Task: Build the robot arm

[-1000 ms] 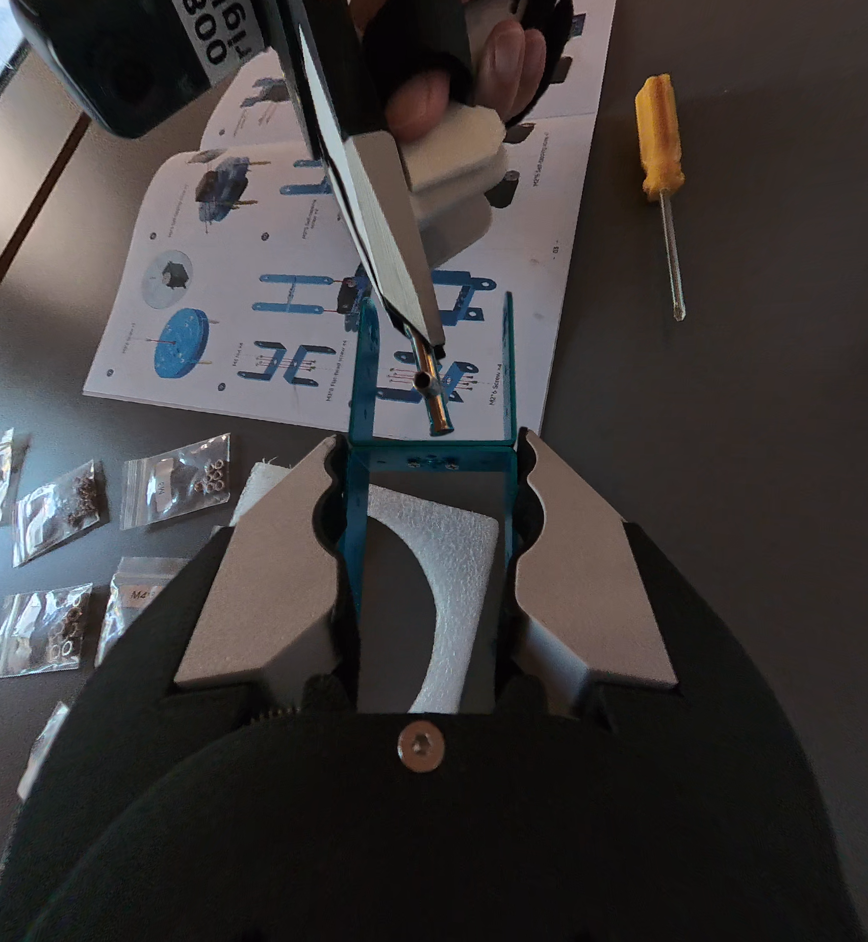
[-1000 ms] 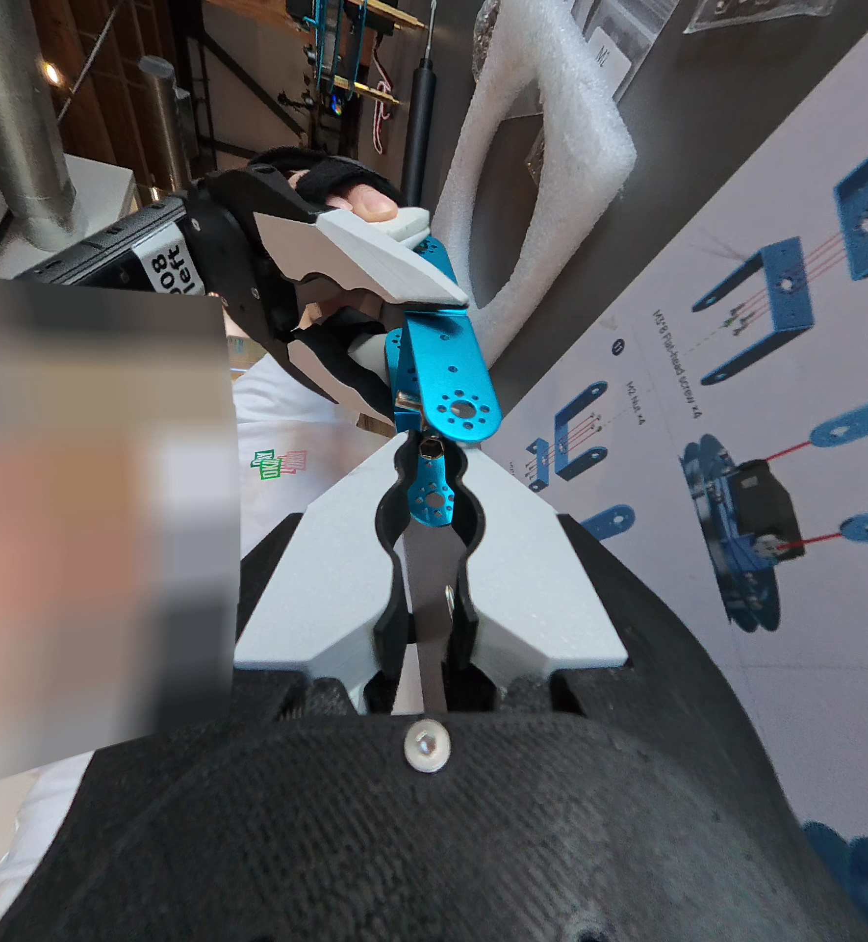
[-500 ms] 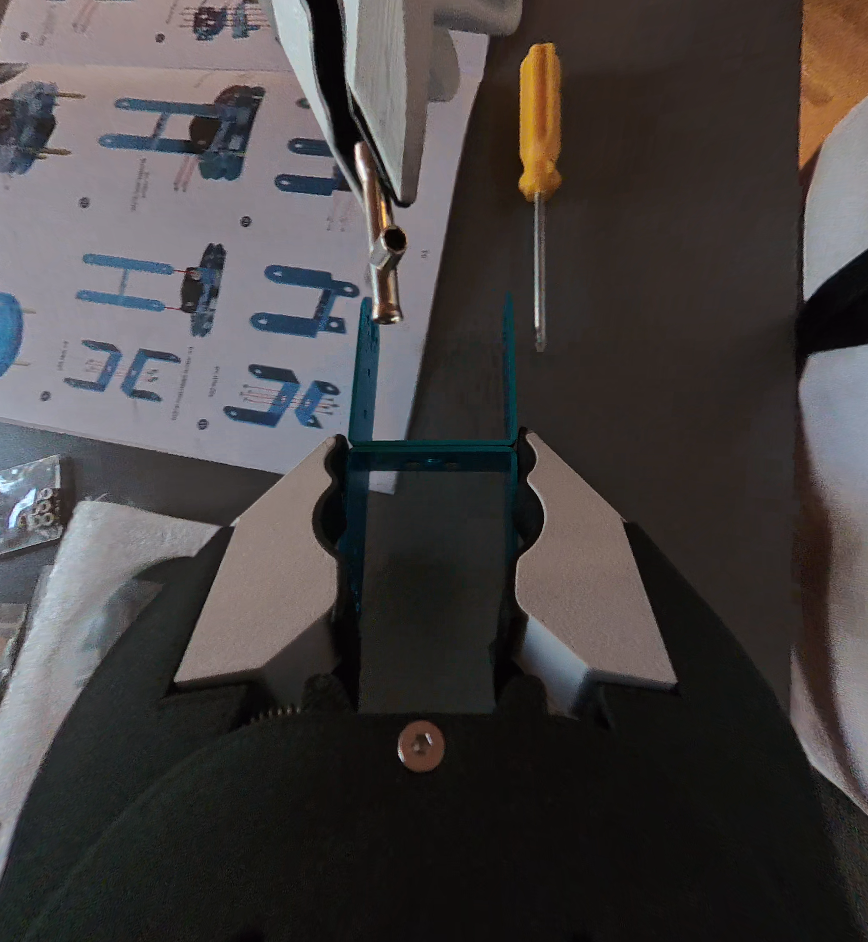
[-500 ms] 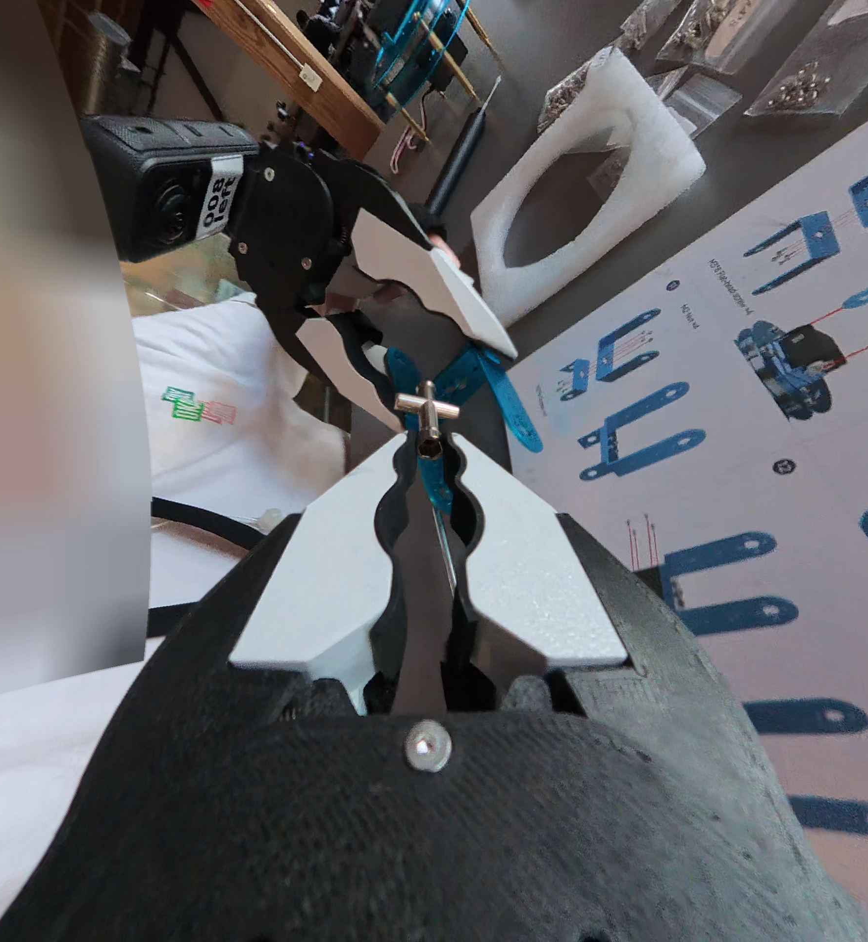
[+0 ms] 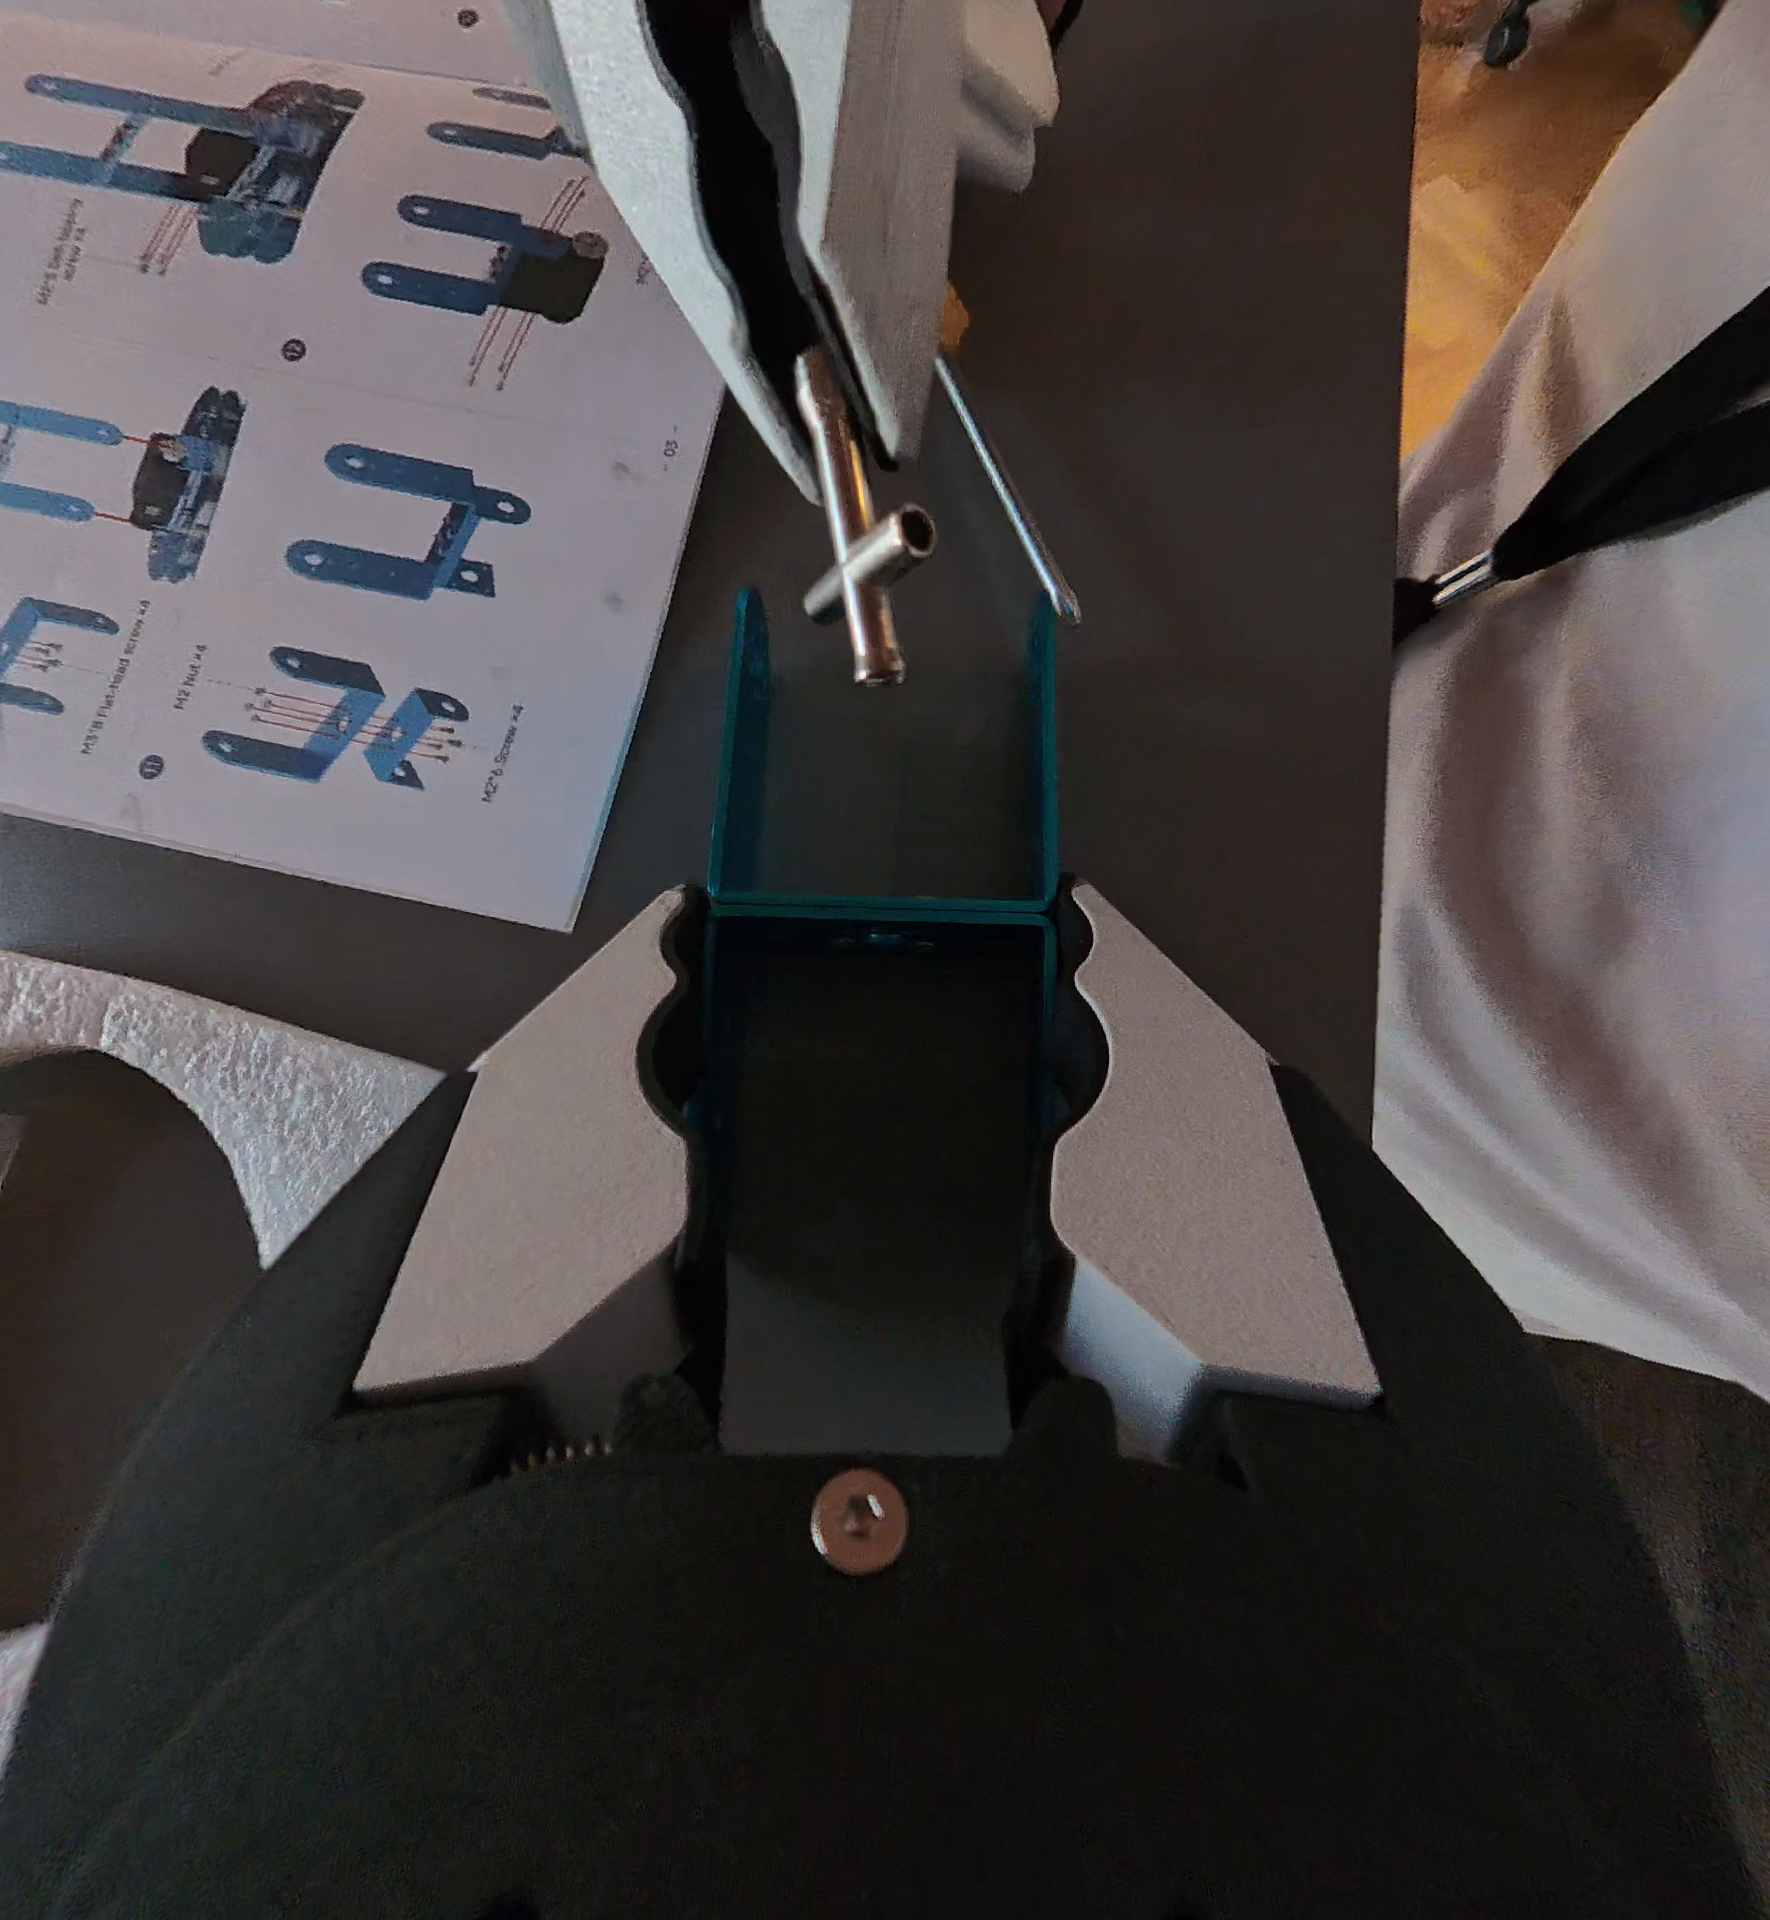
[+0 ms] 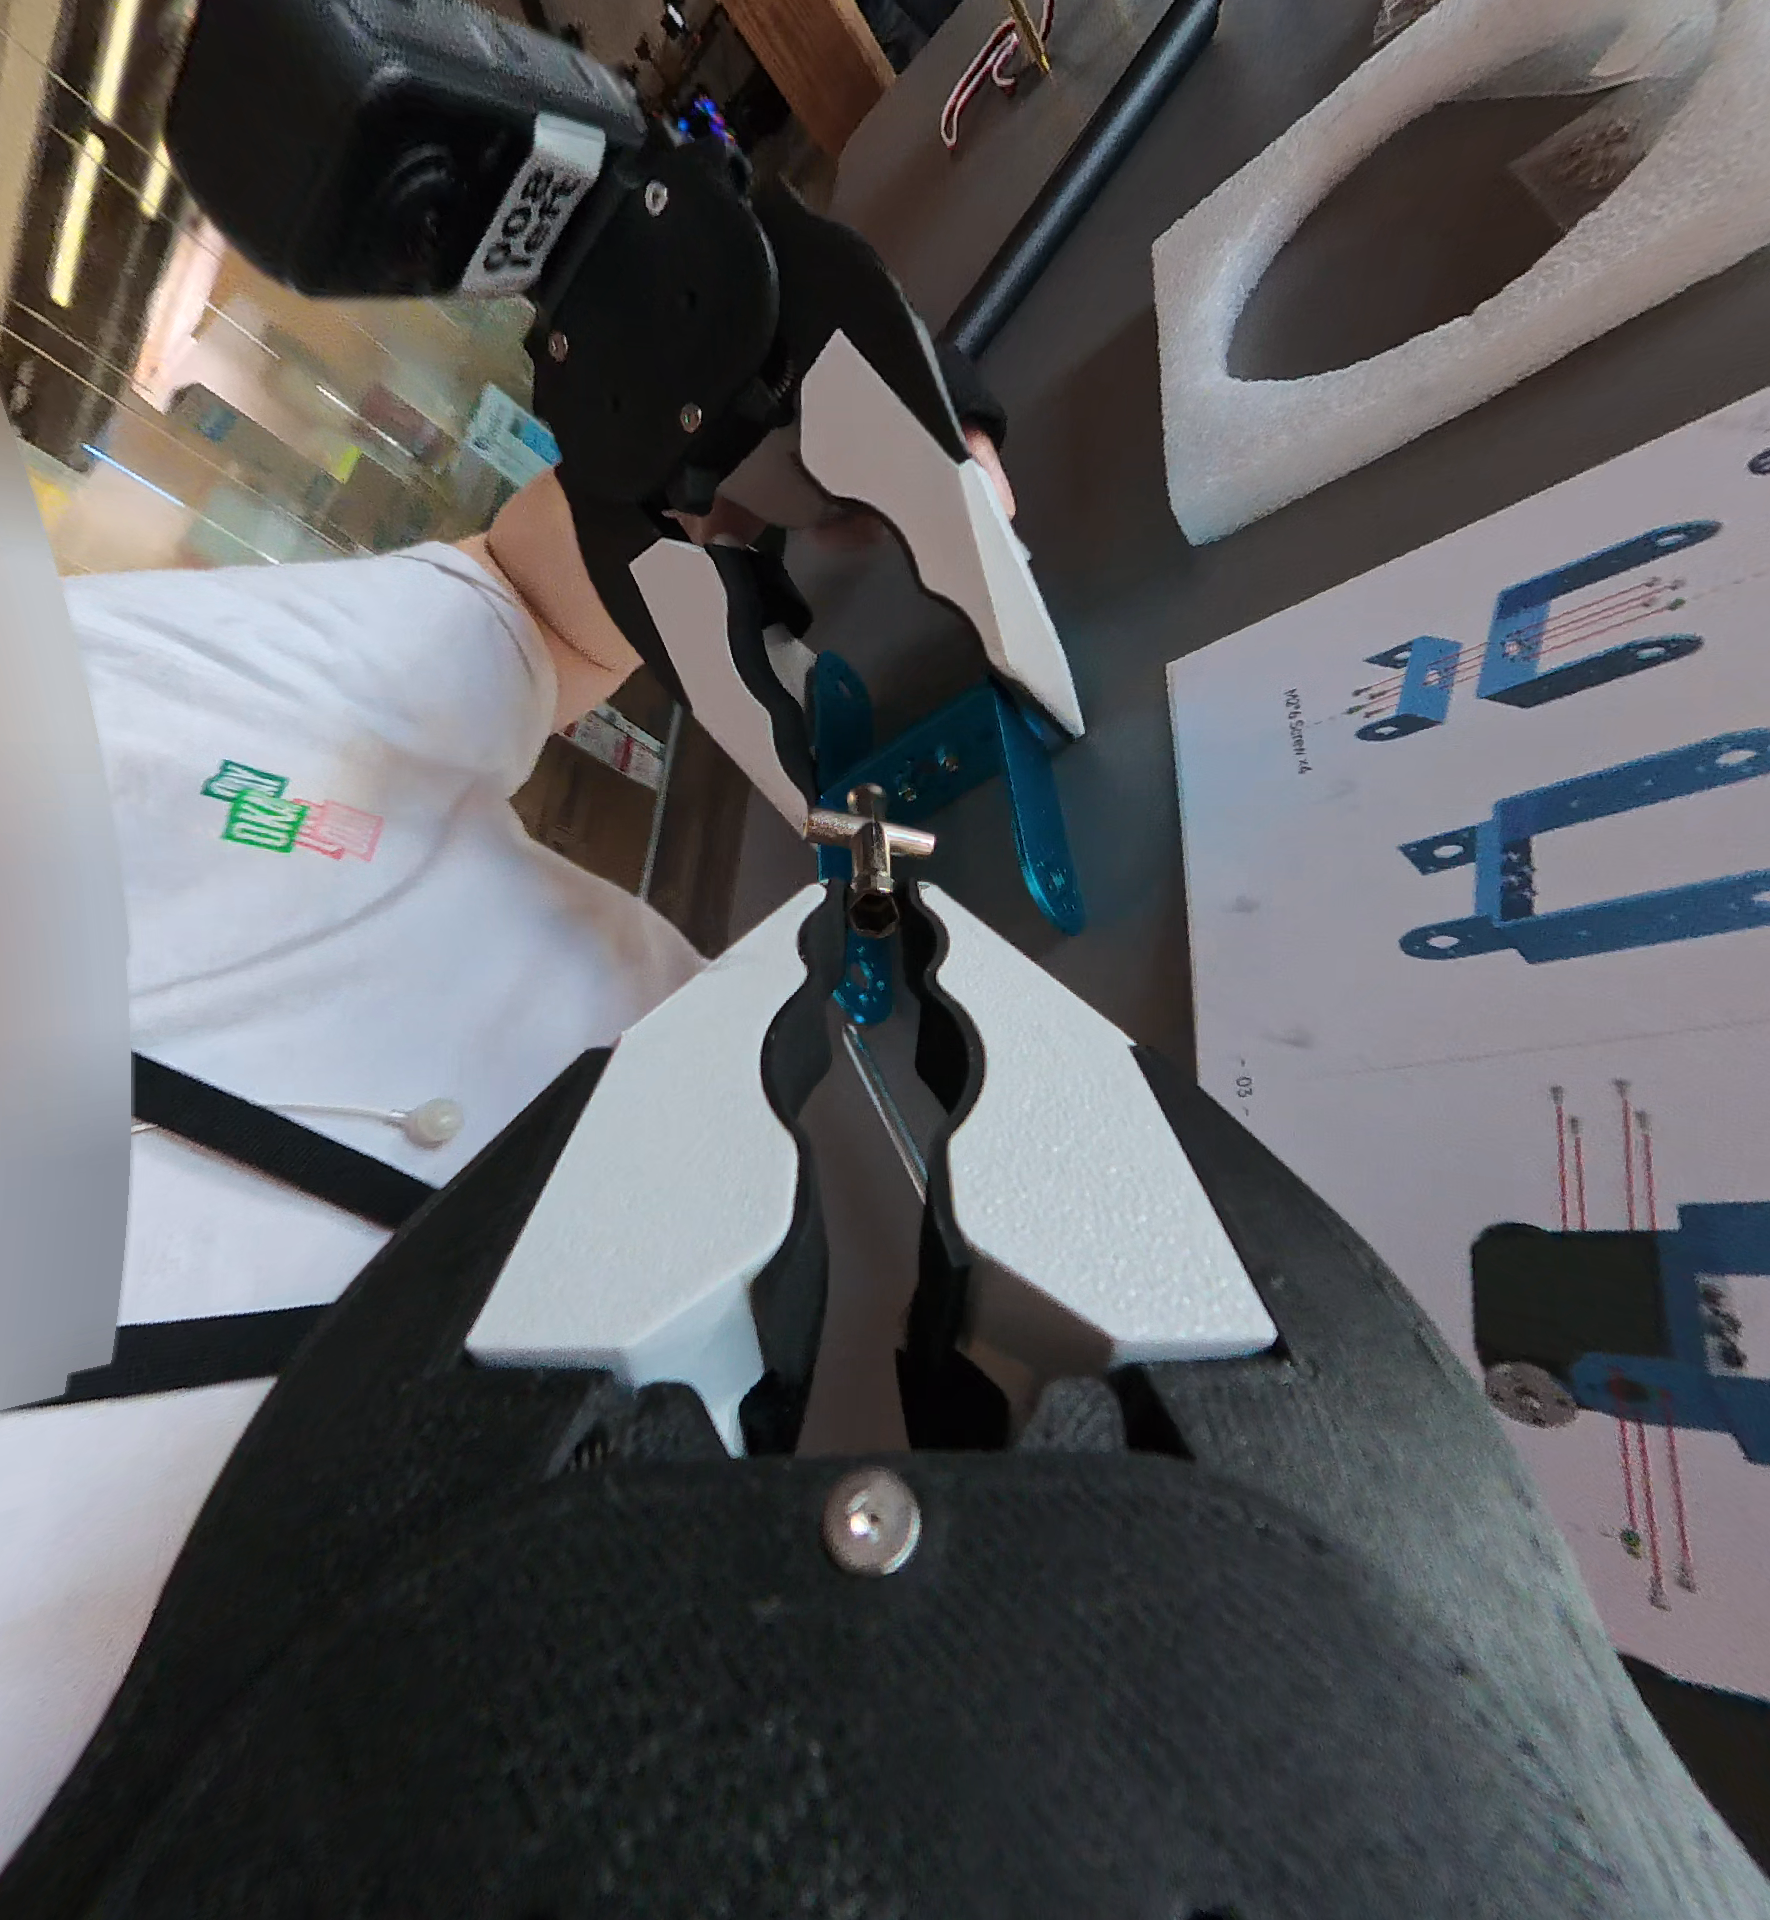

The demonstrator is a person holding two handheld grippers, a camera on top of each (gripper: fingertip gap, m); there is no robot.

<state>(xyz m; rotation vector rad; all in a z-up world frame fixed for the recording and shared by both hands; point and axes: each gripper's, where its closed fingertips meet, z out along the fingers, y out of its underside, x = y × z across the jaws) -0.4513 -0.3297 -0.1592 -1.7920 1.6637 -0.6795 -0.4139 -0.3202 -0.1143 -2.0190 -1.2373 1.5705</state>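
My left gripper is shut on a teal U-shaped metal bracket, gripped across its base, with both arms pointing away from me. My right gripper comes in from above, shut on a silver cross-shaped socket wrench. The wrench's lower tip hangs at the open end of the bracket, between the two arms, touching neither. In the right wrist view, the wrench sticks out of my right gripper, just in front of the bracket held by the left gripper.
An open instruction booklet lies on the dark table to the left. White foam packing is at the near left. A screwdriver shaft lies behind the right gripper. A person's white shirt is at the right. Spacing between my two grippers at the tips: around 7 cm.
The wrench was deep inside the bracket near its base. It has drawn back to the open end and turned. Both grippers have moved right, towards the person's shirt, away from the booklet.
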